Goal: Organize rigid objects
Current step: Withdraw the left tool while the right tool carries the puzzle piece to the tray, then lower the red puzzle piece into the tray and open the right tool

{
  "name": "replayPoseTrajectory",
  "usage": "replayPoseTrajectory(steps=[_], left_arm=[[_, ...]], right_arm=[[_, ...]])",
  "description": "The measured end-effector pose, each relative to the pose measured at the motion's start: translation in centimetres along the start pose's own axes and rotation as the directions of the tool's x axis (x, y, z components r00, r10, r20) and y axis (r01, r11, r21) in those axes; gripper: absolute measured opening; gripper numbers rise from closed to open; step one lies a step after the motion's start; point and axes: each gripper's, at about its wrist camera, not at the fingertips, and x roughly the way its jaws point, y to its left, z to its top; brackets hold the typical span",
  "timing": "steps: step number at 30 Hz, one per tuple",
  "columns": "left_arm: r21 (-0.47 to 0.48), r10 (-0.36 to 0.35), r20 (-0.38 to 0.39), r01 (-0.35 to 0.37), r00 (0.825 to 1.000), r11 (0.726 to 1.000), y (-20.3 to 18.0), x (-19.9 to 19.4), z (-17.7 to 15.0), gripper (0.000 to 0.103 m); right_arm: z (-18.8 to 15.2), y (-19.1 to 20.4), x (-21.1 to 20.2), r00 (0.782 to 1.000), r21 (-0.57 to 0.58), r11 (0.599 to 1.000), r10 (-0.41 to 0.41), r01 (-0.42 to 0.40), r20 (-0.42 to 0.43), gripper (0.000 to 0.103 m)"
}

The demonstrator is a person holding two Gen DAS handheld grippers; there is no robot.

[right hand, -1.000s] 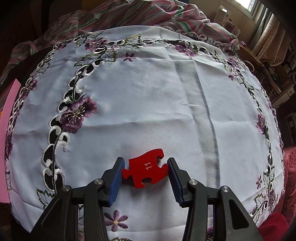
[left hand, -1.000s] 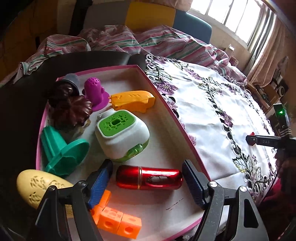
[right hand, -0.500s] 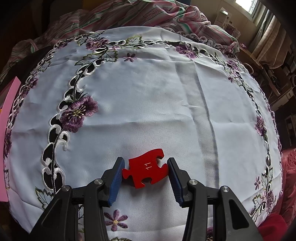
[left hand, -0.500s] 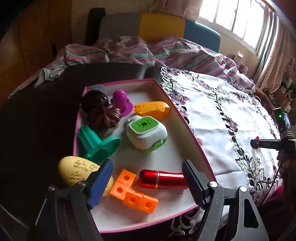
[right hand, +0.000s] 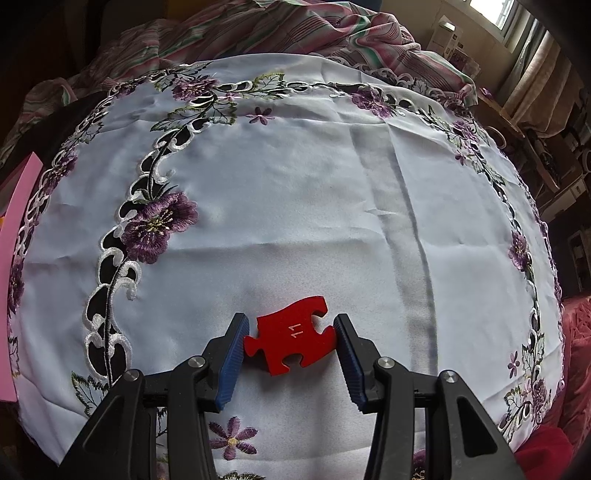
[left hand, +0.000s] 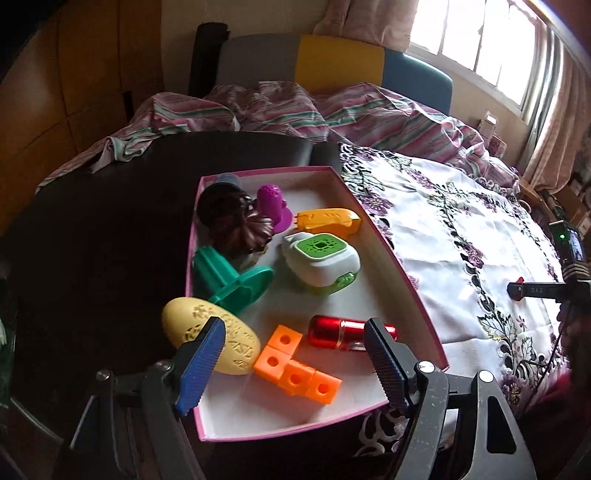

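Right wrist view first: our right gripper (right hand: pixel 291 341) points steeply down at the white embroidered tablecloth (right hand: pixel 295 192), and its blue pads (right hand: pixel 232 363) are narrowed onto a red puzzle piece (right hand: pixel 291 338) marked 11, one pad against each side edge. The piece sits low over the cloth; we cannot tell whether it rests on it or is just lifted. Beyond it the cloth runs bare past a purple stitched flower (right hand: pixel 159 225) to a striped blanket (right hand: pixel 280 29) at the far edge, with a pink box edge (right hand: pixel 14 258) at the left border.

From the left wrist view, our left gripper (left hand: pixel 295 363) hangs above the near end of a pink-rimmed box (left hand: pixel 399 266) with its jaws wide apart and nothing between the pads. Nearest inside the box lie an orange block chain (left hand: pixel 295 369), a yellow egg-shaped piece (left hand: pixel 210 336) and a red metallic cylinder (left hand: pixel 340 330). Farther in are a teal stand (left hand: pixel 232 278) and a white and green device (left hand: pixel 321 262), then an orange-yellow clip (left hand: pixel 328 219), a purple cup-shaped toy (left hand: pixel 271 205) and a dark brown piece (left hand: pixel 236 221) at the far end. The box sits on a dark tabletop (left hand: pixel 92 236), just beside the cloth. At the right edge of this view we see the right gripper from the side, with a sliver of red at its tip, well apart from the box.
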Motion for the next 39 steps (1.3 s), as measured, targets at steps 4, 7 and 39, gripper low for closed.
replayPoseTrajectory(steps=[4, 7, 39], left_arm=[[-0.019, 0.011, 0.001, -0.011, 1.000, 1.000, 0.8, -0.2, -0.3, 0.078], [-0.037, 0.017, 0.001, -0.017, 1.000, 0.999, 1.5, -0.4, -0.5, 0.078], [-0.165, 0.089, 0.015, -0.085, 0.996, 0.983, 7.2, -1.5, -1.6, 0.078]], right_arm=[[0.0, -0.2, 0.1, 1.000, 0.010, 1.000, 0.015, -0.015, -0.005, 0.048], [0.0, -0.2, 0.2, 1.000, 0.015, 1.000, 0.021, -0.020, -0.007, 0.048], [-6.2, 28.7, -10.7, 0.764, -0.548, 0.591, 0.627, -0.592, -0.150, 0.048]])
